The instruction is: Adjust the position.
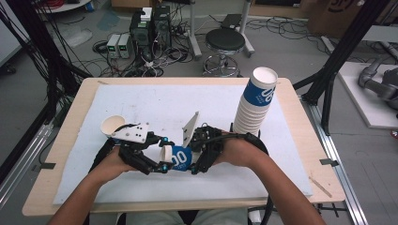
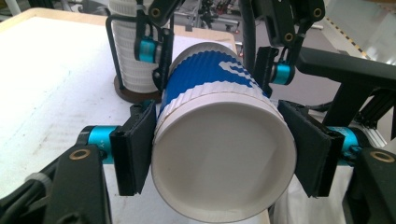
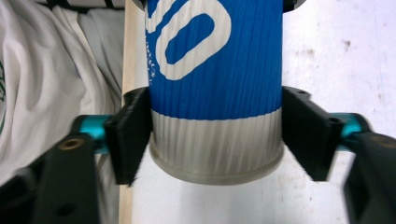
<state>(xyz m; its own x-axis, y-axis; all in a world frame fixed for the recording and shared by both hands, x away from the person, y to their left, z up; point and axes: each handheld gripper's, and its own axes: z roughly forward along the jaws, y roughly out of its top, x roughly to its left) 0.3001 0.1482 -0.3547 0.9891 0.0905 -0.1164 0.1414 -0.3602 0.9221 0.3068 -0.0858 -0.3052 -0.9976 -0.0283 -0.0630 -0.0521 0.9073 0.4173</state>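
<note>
Paper cup (image 1: 179, 157), blue w/ white logo, ribbed sleeve – held just above the white mat (image 1: 141, 108), near the table's front edge, between both grippers. It lies on its side: long axis runs across the table, left-right, open mouth toward the left hand, base toward the right. Light, thin-walled, crushable, so squeeze gently; the ribbing gives decent grip, the rolled rim is the stiffest bit. Left gripper (image 2: 219, 161) is clamped on the rim end, pads pressing both sides. Right gripper (image 3: 217, 137) sits around the base end, jaws eased off, a slim gap at the right pad. Behind: cup stack (image 1: 253, 105), and a lone white cup (image 1: 111, 125) at left.
</note>
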